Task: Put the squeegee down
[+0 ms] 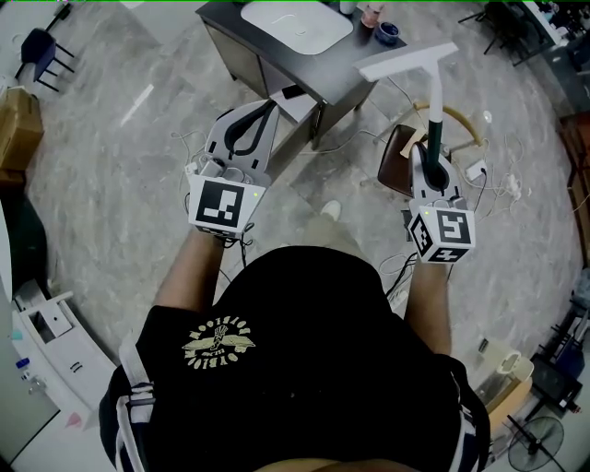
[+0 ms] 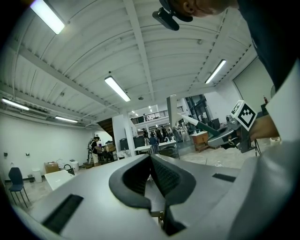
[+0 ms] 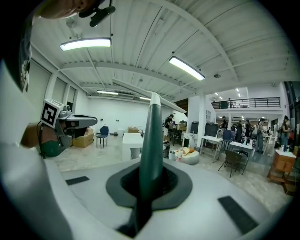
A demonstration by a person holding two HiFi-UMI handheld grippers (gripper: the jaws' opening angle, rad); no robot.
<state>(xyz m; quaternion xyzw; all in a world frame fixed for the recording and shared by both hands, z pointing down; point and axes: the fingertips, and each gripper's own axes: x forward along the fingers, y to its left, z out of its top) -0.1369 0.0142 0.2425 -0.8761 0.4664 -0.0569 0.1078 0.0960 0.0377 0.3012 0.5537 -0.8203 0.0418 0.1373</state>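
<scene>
The squeegee has a dark green handle (image 1: 433, 129), a white shaft and a white blade (image 1: 408, 61) at its top. My right gripper (image 1: 433, 155) is shut on the green handle and holds the squeegee out in front of the person, above the floor. In the right gripper view the handle (image 3: 151, 150) rises between the pads of the right gripper (image 3: 149, 183), and the blade (image 3: 161, 102) crosses above it. My left gripper (image 1: 249, 129) is at the left, its tips together with nothing between them; its own view shows the left gripper (image 2: 151, 161) the same way. The squeegee (image 2: 199, 123) also shows there at the right.
A dark grey table (image 1: 267, 60) stands ahead, bearing a white tray (image 1: 295, 23) and a blue bowl (image 1: 388, 33). A brown chair (image 1: 396, 166) and loose cables (image 1: 489, 180) lie under the right gripper. A white unit (image 1: 46, 341) is at lower left, a cardboard box (image 1: 18, 124) far left.
</scene>
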